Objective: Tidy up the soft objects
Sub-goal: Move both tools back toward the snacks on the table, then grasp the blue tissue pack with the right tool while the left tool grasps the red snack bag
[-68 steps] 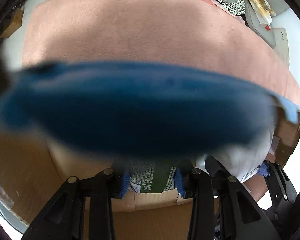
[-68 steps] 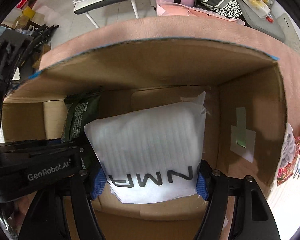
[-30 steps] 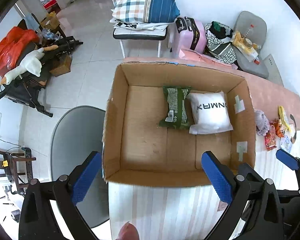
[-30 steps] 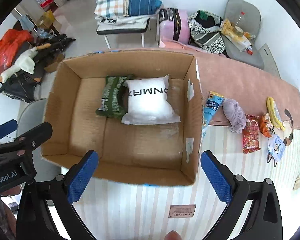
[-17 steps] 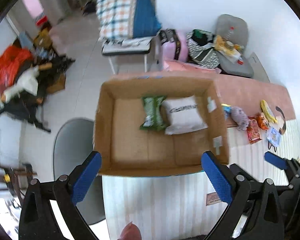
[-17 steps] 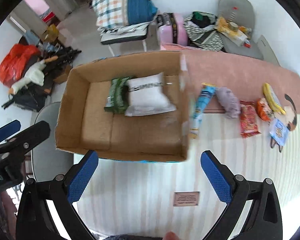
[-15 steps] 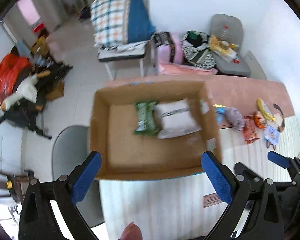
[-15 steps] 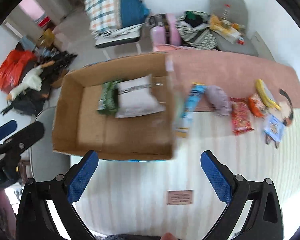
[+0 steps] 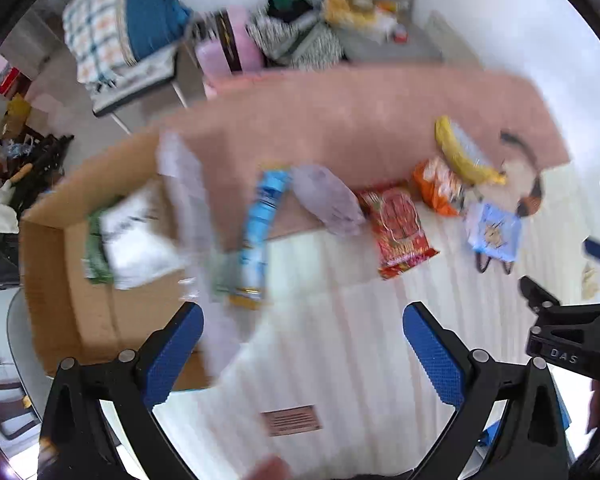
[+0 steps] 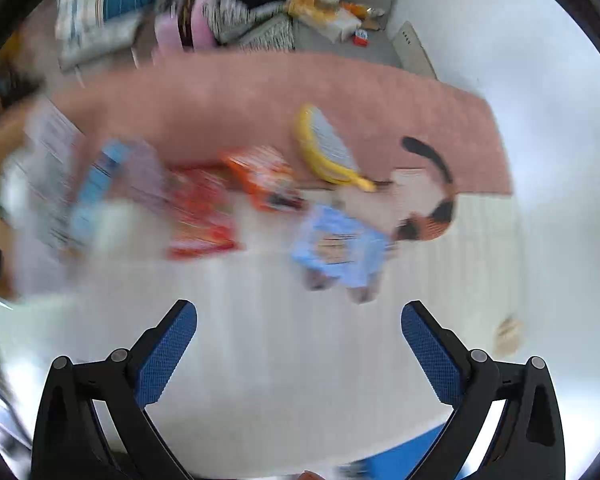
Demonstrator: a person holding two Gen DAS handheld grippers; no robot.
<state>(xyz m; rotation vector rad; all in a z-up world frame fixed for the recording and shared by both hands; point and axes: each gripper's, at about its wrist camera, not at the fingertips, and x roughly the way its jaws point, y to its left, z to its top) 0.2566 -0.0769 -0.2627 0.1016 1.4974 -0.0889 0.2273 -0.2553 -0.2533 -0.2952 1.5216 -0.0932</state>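
Note:
Both views are motion-blurred. My left gripper [image 9: 300,344] is open and empty, high above the table. A cardboard box [image 9: 56,304] at the left holds a white packet [image 9: 140,236] and a green packet [image 9: 94,252]. Right of the box lie a blue tube packet [image 9: 260,232], a grey-purple soft bundle [image 9: 328,204], a red snack bag [image 9: 400,228], an orange bag [image 9: 440,188], a yellow banana-like item [image 9: 460,156] and a light blue packet [image 9: 494,232]. My right gripper [image 10: 300,344] is open and empty above the light blue packet [image 10: 340,246] and the orange bag [image 10: 268,180].
The table has a pink cloth [image 9: 360,120] at the back and a pale striped surface [image 9: 340,340] in front. A chair with a checked blanket [image 9: 112,40], a pink suitcase [image 9: 232,52] and a cluttered grey chair [image 9: 364,12] stand behind. The right gripper's body [image 9: 572,340] shows at the right edge.
Both grippers left the white and green packets in the box, opened, rose and swung right. The loose items on the table now fill the middle of both views.

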